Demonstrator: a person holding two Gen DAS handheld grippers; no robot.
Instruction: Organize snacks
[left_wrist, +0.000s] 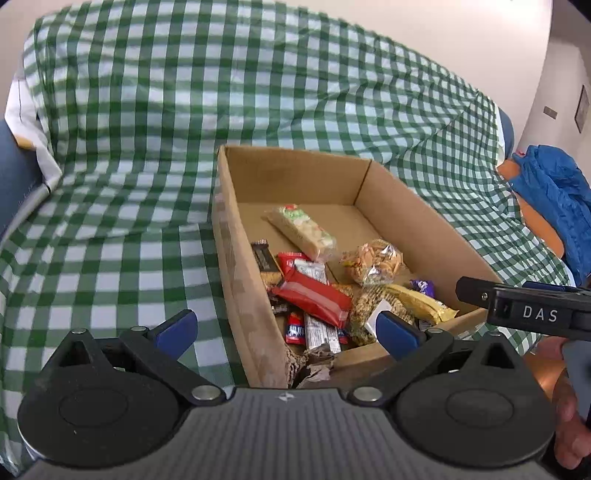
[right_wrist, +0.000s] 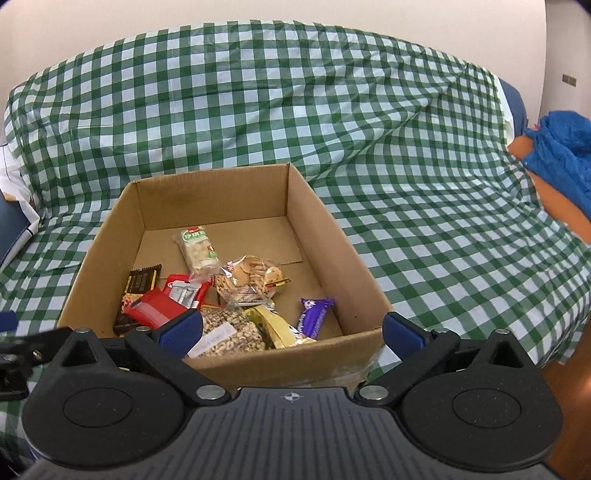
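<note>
- Both tongs, left (left_wrist: 286, 328) and right (right_wrist: 291, 330), gape apart and empty at the box's near edge, apparently poised to pick.
- Snacks (right_wrist: 221, 295) lie jumbled inside the cardboard box (right_wrist: 332, 236).
- Beyond, a checked cloth (right_wrist: 295, 92) covers the surface under the box.

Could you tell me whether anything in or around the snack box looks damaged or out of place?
Yes: the cardboard box has a torn, crumpled near corner, with ragged corrugated paper showing. The snacks inside lie in a loose heap at the near end rather than sorted.
</note>
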